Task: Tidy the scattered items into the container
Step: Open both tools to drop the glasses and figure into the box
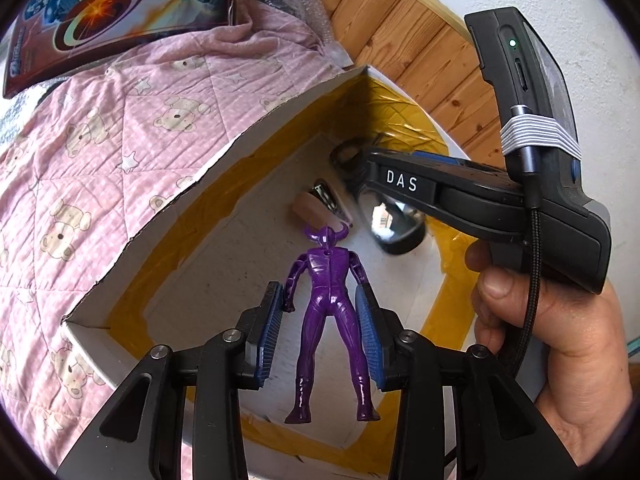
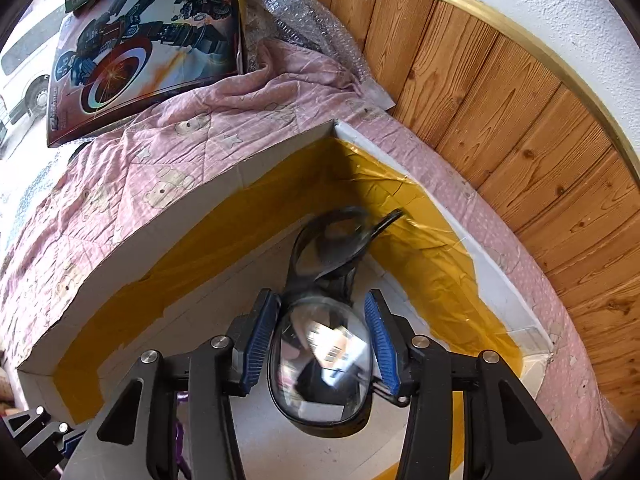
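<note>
A purple toy figure (image 1: 326, 304) hangs head-down over the white box (image 1: 224, 148), which is lined with yellow tape. My left gripper (image 1: 322, 332) is shut on it, blue pads against its arms. A black-framed oval mirror (image 2: 320, 364) sits between the pads of my right gripper (image 2: 324, 344), which is shut on its frame. The mirror's black stand (image 2: 336, 236) points into the far corner of the box (image 2: 240, 184). In the left wrist view the right gripper (image 1: 372, 184) reaches in from the right with the mirror (image 1: 394, 220) low inside the box. A small pink and metal item (image 1: 320, 204) lies on the box floor.
The box rests on a pink bear-print quilt (image 1: 100, 160). A picture-printed toy carton (image 2: 148, 52) and bubble wrap (image 2: 304, 12) lie at the back. A wooden wall panel (image 2: 500, 120) runs close along the box's right side. A person's hand (image 1: 540, 340) holds the right gripper.
</note>
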